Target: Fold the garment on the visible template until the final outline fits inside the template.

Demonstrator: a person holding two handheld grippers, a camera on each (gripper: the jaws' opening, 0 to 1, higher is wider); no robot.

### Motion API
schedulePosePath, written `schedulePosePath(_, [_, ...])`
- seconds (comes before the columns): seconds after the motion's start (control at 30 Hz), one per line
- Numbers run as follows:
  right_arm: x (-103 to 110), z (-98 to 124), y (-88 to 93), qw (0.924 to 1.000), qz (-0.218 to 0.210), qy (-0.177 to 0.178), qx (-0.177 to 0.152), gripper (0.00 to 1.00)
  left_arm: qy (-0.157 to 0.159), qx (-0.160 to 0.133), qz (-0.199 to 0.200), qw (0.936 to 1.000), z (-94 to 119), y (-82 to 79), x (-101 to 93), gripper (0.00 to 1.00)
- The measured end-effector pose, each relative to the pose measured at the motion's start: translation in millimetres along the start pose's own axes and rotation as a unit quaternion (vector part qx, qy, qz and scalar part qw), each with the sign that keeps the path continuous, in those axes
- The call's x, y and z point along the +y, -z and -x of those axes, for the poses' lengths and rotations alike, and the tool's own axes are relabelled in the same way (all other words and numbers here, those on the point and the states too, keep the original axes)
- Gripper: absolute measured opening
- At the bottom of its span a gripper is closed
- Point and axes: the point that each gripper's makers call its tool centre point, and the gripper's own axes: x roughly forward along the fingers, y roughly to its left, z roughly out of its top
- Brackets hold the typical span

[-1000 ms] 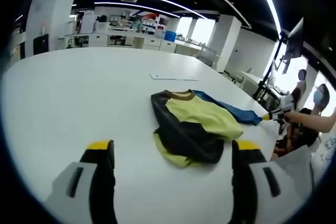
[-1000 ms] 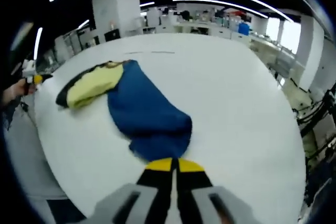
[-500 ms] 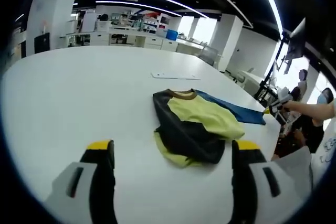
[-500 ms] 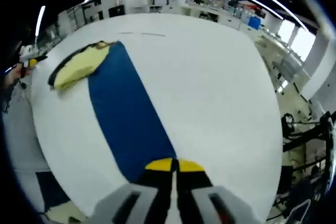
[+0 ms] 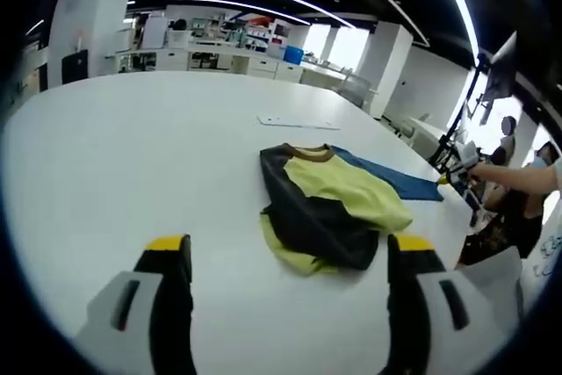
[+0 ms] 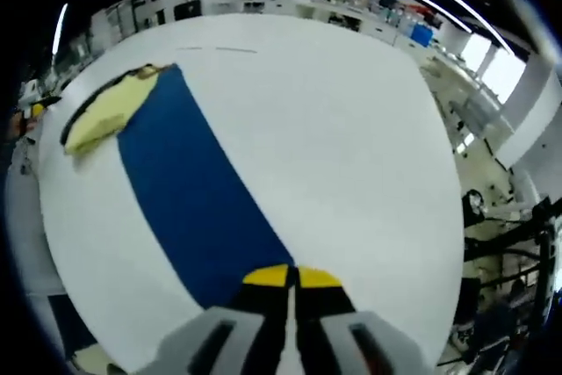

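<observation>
The garment (image 5: pixel 325 208) lies bunched on the white table (image 5: pixel 132 147), yellow and black with a brown collar. Its blue part (image 5: pixel 391 183) runs off to the right, where the right gripper (image 5: pixel 450 176) holds its end. My left gripper (image 5: pixel 288 252) hovers open in front of the bundle, touching nothing. In the right gripper view the blue part (image 6: pixel 189 199) stretches as a long flat strip from the yellow bundle (image 6: pixel 105 111) down to my right gripper (image 6: pixel 291 277), which is shut on its end. The left gripper (image 6: pixel 35 111) shows small at the far left.
A thin flat sheet (image 5: pixel 294 121) lies on the table beyond the garment, also seen as faint lines (image 6: pixel 215 48). A person's arm (image 5: pixel 518 177) reaches in from the right. The table edge (image 6: pixel 439 217) drops to the floor on the right. Desks and shelves stand far behind.
The right gripper has pulled the blue part outward: a second ago it was bunched, now it lies stretched in a long straight strip. The left gripper has stayed open and nearly still.
</observation>
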Motion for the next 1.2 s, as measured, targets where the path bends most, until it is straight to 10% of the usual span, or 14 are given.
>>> schedulePosePath(0.7, [-35.2, -19.9, -13.6, 0.9990, -0.026, 0.006, -0.035, 0.00, -0.016, 0.004, -0.012, 0.9998, -5.5, -17.9, -7.9, 0.90])
schedulePosePath(0.8, [-35.1, -14.6, -20.2, 0.9953, -0.052, 0.004, -0.081, 0.00, -0.011, 0.007, -0.016, 0.9998, -5.5, -16.8, -10.9, 0.90])
schedulePosePath(1.2, [27.7, 21.1, -67.6, 0.9634, -0.021, -0.110, -0.243, 0.79, -0.015, 0.009, -0.010, 0.9998, -8.2, -14.0, -9.9, 0.90])
